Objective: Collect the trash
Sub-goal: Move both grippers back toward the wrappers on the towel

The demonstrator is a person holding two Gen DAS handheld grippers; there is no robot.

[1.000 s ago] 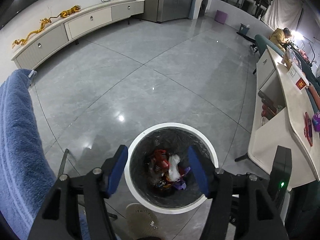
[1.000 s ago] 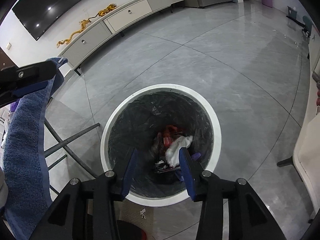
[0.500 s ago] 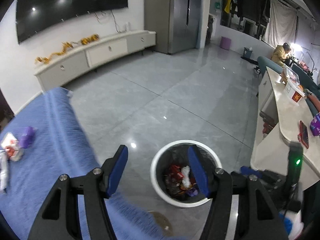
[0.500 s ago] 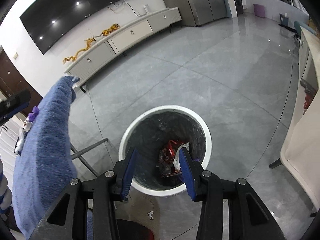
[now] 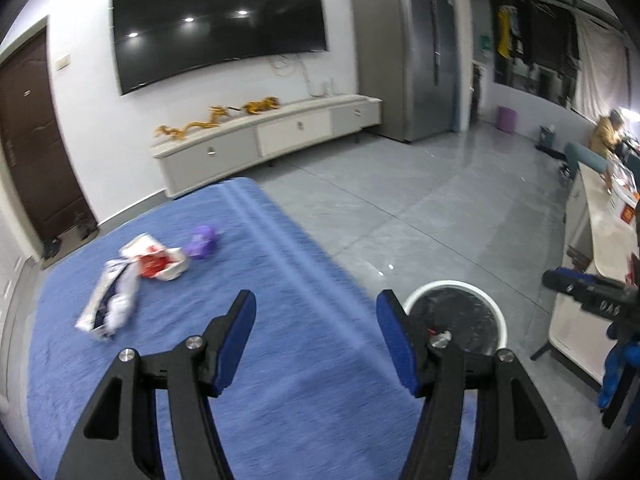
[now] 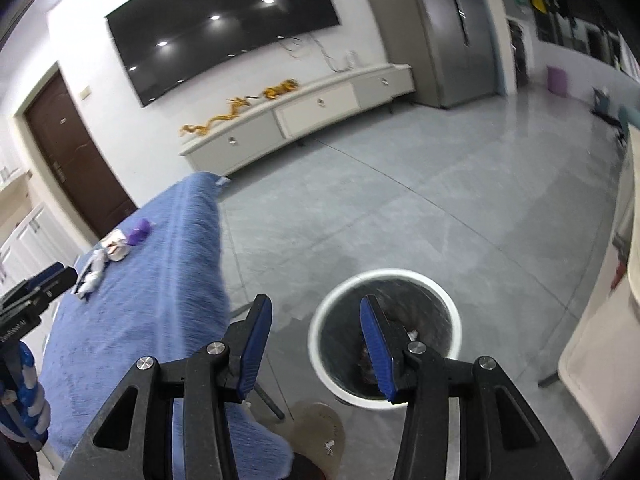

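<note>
A blue cloth covers the table (image 5: 280,360). On its far left lie a red-and-white wrapper (image 5: 158,260), a purple wrapper (image 5: 204,242) and a white-and-blue packet (image 5: 110,300). My left gripper (image 5: 316,304) hovers open over the cloth, well short of them, with nothing between its fingers. The white-rimmed bin (image 5: 452,283) with a black liner stands on the floor to the right. My right gripper (image 6: 315,308) hangs above the floor between the table edge and the bin (image 6: 384,273). Its jaws are opening and hold nothing. The right wrist view also shows the purple wrapper (image 6: 138,233).
A long white cabinet (image 5: 280,136) with golden dragon figures runs under a wall TV (image 5: 220,20). A brown door (image 5: 36,152) is at the left and a grey fridge (image 5: 404,52) at the back. A white desk (image 5: 592,240) lines the right side, where a person sits far off.
Both grippers have risen and swung left, away from over the bin and towards the blue table. The wrappers on the cloth have come into view. The bin has slid to the right.
</note>
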